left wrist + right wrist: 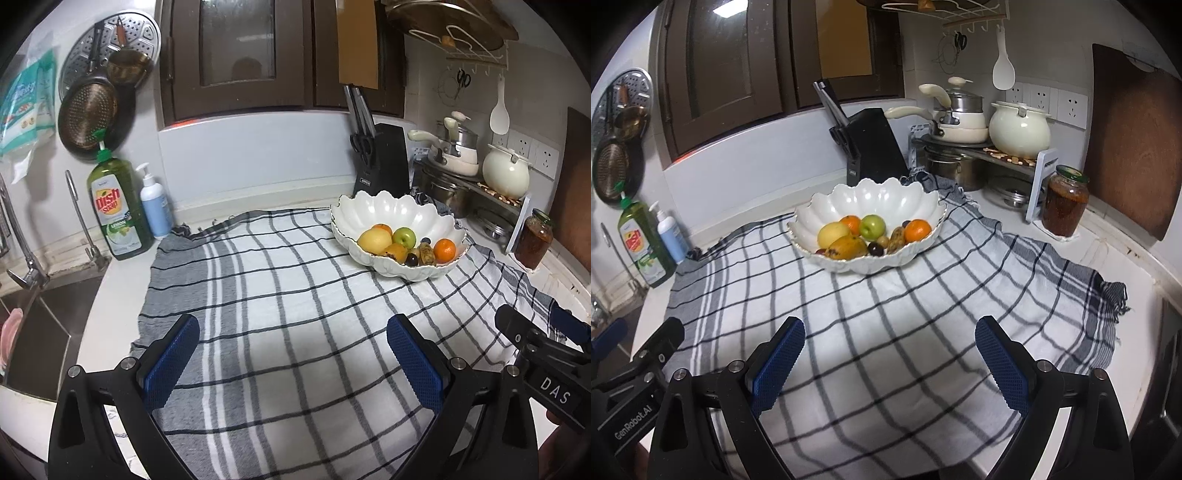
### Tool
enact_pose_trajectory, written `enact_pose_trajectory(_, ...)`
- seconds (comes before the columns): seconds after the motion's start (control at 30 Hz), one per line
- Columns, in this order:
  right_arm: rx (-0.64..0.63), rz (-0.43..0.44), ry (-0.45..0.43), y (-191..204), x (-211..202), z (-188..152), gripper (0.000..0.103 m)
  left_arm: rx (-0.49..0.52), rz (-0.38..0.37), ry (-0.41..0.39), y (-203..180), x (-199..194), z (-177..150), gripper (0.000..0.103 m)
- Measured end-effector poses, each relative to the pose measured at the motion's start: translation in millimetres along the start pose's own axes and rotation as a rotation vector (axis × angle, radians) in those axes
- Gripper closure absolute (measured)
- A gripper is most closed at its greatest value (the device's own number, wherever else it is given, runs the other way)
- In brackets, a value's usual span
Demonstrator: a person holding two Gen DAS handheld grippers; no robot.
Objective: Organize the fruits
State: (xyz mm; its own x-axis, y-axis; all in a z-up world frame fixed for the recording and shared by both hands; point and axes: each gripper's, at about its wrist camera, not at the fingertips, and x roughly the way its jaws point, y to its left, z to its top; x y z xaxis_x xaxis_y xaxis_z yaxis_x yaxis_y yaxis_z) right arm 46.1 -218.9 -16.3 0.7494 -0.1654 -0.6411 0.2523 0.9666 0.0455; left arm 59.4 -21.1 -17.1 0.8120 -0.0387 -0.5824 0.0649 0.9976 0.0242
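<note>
We are holding our left gripper and right gripper with fingers spread wide, nothing between them, over the checked cloth. The fruits are lying in the white scalloped bowl, well ahead of both pairs of fingertips.

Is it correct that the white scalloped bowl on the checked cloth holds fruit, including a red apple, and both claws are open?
Not quite: the apple is green, as the right wrist view shows. The rest holds: the white bowl with fruit stands on the checked cloth, and the left claw and right claw are open.
</note>
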Motion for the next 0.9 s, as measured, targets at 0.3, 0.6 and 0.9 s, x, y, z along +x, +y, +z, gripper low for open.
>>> enact_pose_trajectory(0.3, -0.003, -0.006, -0.028, -0.4, -18.1, -14.7, 0.009, 0.008, -0.006, -0.022, 4.2, -20.3, -8.5, 0.0)
enact_pose_trajectory(0.6, -0.005, -0.012, -0.059, -1.7, -32.0, -18.8, 0.009, 0.017, -0.011, -0.038, 4.7, -30.7, -9.2, 0.0)
enact_pose_trajectory(0.9, -0.009, -0.018, -0.061, -1.6, -34.2, -18.7, 0.009, 0.018, -0.01, -0.035, 5.7, -32.2, -10.4, 0.0)
